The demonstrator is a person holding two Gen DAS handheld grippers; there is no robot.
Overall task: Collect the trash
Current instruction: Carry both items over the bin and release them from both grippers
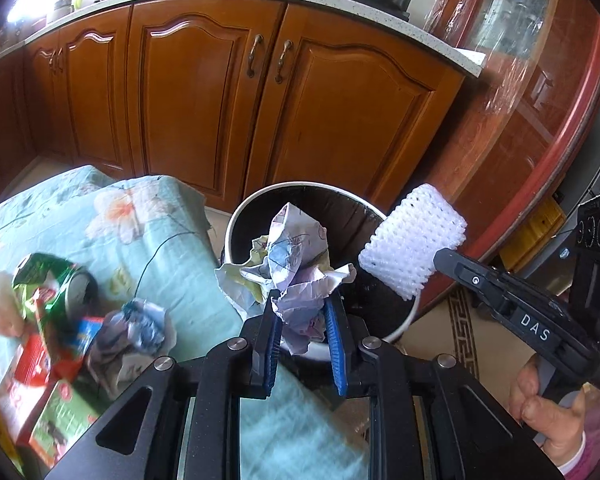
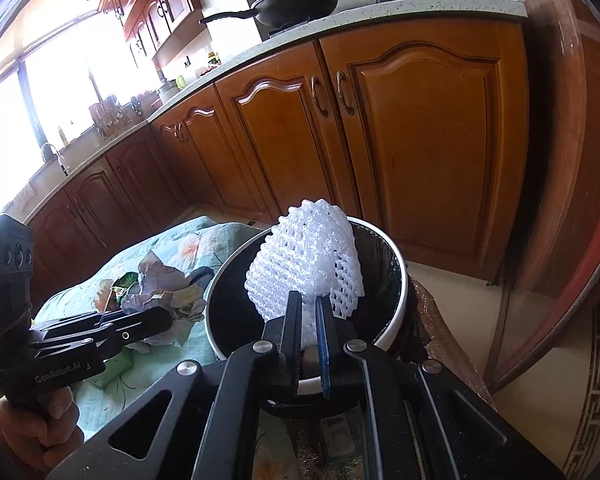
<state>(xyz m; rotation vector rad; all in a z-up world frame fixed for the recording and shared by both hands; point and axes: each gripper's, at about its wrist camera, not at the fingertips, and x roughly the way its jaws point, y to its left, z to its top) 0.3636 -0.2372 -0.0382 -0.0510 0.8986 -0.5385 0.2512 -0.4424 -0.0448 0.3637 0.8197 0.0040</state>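
Observation:
My left gripper (image 1: pixel 300 300) is shut on a crumpled paper wad (image 1: pixel 290 256), holding it at the near rim of the white-rimmed, black-lined trash bin (image 1: pixel 236 216). My right gripper (image 2: pixel 308 300) is shut on a white foam fruit net (image 2: pixel 304 256) and holds it over the bin (image 2: pixel 396 312). From the left wrist view the foam net (image 1: pixel 412 240) hangs at the bin's right side, pinched by the right gripper (image 1: pixel 440 258). The right wrist view shows the left gripper (image 2: pixel 168 316) with its paper wad (image 2: pixel 160 284) left of the bin. More trash lies on the floral cloth (image 1: pixel 180 248).
On the cloth sit a crushed green can (image 1: pixel 56 280), another crumpled paper ball (image 1: pixel 136 328), red and green packaging (image 1: pixel 40 384). Wooden kitchen cabinets (image 1: pixel 236 92) stand behind the bin; a red-framed glass door (image 1: pixel 540 100) is to the right. A hand (image 1: pixel 548 404) grips the right tool.

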